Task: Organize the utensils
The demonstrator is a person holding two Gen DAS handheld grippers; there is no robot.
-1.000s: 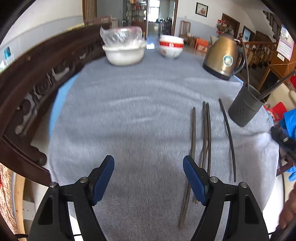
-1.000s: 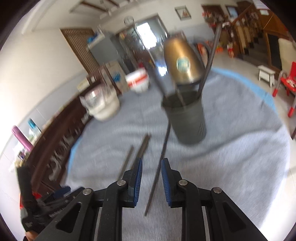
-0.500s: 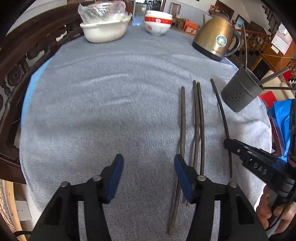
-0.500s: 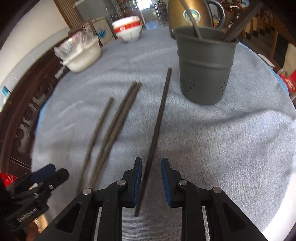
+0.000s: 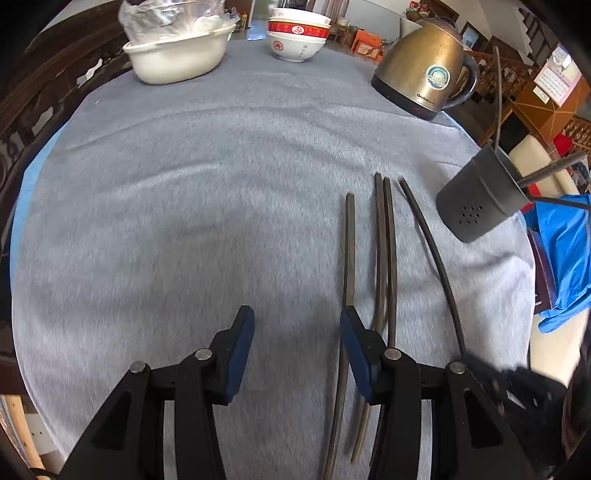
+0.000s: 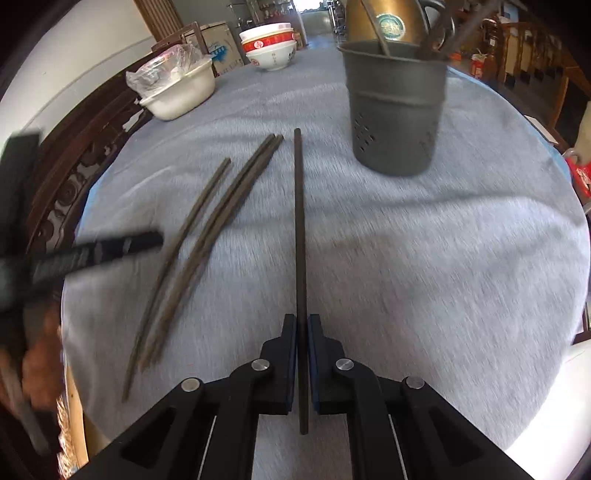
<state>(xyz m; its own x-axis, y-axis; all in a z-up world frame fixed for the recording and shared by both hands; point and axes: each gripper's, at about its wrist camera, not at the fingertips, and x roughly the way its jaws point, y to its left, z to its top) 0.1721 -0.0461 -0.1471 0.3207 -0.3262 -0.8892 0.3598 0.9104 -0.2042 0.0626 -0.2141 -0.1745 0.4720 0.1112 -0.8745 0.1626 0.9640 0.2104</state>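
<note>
- My right gripper (image 6: pixel 303 328) is clenched on 1 dark chopstick (image 6: pixel 300 229); the blue pads have just pinched in on it near its near end, and the rest of it runs straight ahead over the grey cloth (image 6: pixel 424 266) toward the holder.
- My left gripper (image 5: pixel 297 325) is released, its jaws partly apart with only cloth between them. They have just been narrowing.
- The right-hand pad of my left gripper sits over the leftmost chopstick (image 5: pixel 349 251), which passes beneath it and out along its inner side.
- A pair of chopsticks (image 5: pixel 384 243) lies just beside that one, the 2 touching along much of their length.
- The grey perforated holder (image 6: pixel 395 110) stands upright beyond the chopstick I grasp, off to the right of its far tip, with several utensils already standing in it.
- Behind the holder is a brass-coloured kettle (image 5: pixel 424 74).
- At the far edge of the table sit a stack of red-banded bowls (image 5: pixel 297 35) and a white basin (image 5: pixel 177 55) with clear plastic bagging in it.
</note>
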